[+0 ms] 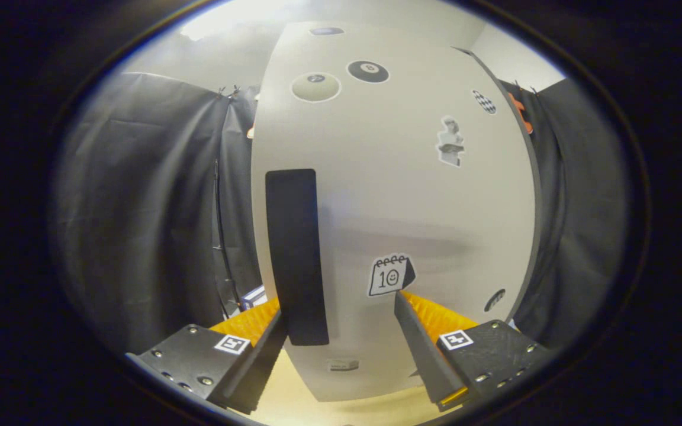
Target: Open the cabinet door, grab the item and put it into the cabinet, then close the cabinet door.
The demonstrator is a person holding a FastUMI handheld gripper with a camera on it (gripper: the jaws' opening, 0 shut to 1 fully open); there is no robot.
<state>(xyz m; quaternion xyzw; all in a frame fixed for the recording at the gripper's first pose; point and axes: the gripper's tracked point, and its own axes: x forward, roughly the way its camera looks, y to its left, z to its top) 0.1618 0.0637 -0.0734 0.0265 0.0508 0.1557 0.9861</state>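
We face the cabinet door [412, 195] straight ahead of our gripper [341, 322], very close: a pale, upright panel dotted with stickers, shut as far as we can tell. Its black vertical handle [295, 254] stands just ahead of our left finger, its lower end beside that fingertip. Our fingers are spread apart, gripping nothing, with the door's lower part between them.

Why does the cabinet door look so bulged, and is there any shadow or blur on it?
Gripper view: fisheye distortion bows the cabinet door and its black handle; a soft shadow band crosses the door above the calendar sticker; the stickers near the top look slightly soft; the hand-held gripper is open, its fingers astride the handle's lower end.
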